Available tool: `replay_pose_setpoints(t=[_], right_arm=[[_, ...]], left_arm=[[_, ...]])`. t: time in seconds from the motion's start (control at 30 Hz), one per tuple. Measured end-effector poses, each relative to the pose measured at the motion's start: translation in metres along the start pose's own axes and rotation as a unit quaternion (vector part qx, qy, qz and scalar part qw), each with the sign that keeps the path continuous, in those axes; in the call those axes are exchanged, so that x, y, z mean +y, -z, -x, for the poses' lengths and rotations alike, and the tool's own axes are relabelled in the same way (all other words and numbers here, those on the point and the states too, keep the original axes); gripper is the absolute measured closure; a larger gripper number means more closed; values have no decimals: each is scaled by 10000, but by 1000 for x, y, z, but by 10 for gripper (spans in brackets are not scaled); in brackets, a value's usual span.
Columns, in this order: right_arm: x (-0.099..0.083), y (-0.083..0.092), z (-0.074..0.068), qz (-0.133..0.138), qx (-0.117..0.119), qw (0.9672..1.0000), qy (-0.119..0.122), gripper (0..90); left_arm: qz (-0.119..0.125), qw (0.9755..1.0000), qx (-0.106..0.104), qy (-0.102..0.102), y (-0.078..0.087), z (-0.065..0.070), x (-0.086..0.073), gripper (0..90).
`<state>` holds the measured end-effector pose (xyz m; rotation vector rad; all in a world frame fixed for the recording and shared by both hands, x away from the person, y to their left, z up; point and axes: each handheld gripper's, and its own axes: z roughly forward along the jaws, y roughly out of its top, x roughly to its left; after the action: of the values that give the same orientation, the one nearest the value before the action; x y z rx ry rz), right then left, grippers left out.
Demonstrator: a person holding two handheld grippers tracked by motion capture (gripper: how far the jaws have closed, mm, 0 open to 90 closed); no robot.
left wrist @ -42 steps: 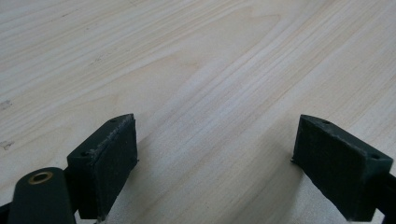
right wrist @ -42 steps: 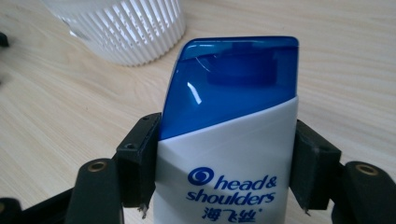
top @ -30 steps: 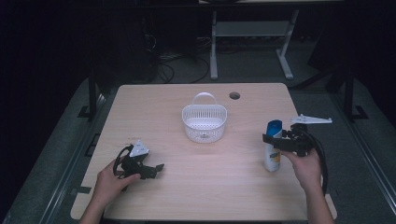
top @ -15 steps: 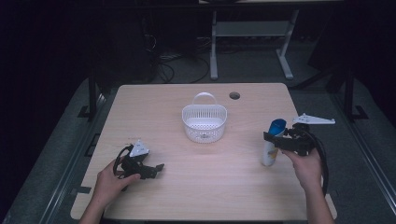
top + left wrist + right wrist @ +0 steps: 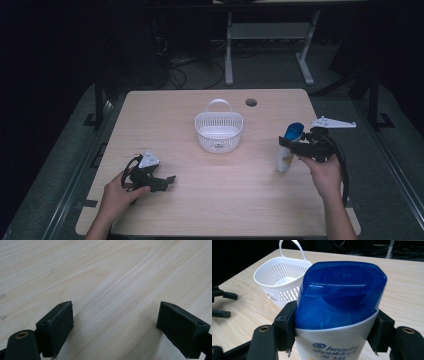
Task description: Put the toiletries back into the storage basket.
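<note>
A white shampoo bottle point(image 5: 284, 159) with a blue cap point(image 5: 342, 290) is held at the table's right side. My right gripper point(image 5: 289, 146) is shut on it just below the cap, one black pad on each side point(image 5: 333, 327). The bottle leans slightly, cap uppermost; I cannot tell whether its base touches the wood. A white slotted basket point(image 5: 218, 141) with a handle stands at the table's middle, left of the bottle point(image 5: 279, 280). My left gripper point(image 5: 164, 182) rests low at the front left, open, with only bare wood between its pads point(image 5: 122, 327).
The light wooden table point(image 5: 240, 200) has a round cable hole point(image 5: 251, 102) near its far edge. Behind the table stand a desk frame and cables on a dark floor. Bare wood lies between the basket and the front edge.
The bottle's lower end has swung a little left and up in my right gripper. The left hand and its gripper have stayed where they were.
</note>
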<state>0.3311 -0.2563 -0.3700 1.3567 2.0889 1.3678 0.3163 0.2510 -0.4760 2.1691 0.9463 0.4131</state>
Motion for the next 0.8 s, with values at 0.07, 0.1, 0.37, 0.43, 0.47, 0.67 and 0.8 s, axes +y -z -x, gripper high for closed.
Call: replay_pose_setpoints(t=[0.07, 0.1, 0.37, 0.43, 0.47, 0.67, 0.8], right_arm=[[3, -2, -2, 7, 20, 10000, 22, 348], [5, -2, -3, 9, 28, 10000, 38, 348], [20, -6, -10, 64, 100, 9998, 161, 348], [24, -7, -12, 69, 118, 9997, 178, 348], [26, -8, -13, 71, 124, 9997, 197, 348], [40, -12, -20, 74, 197, 9994, 288, 348], [49, -16, -24, 92, 238, 9990, 364, 348]], left_arm=[[3, 10000, 0, 0, 0, 0, 0, 133], [1, 10000, -1, 2, 0, 0, 0, 133], [6, 10000, 9, -8, 0, 0, 0, 133], [6, 10000, 10, -9, 0, 0, 0, 133], [4, 10000, 10, -11, 0, 0, 0, 133], [-6, 10000, 12, -10, 0, 0, 0, 133], [-12, 10000, 1, -8, 0, 0, 0, 133]])
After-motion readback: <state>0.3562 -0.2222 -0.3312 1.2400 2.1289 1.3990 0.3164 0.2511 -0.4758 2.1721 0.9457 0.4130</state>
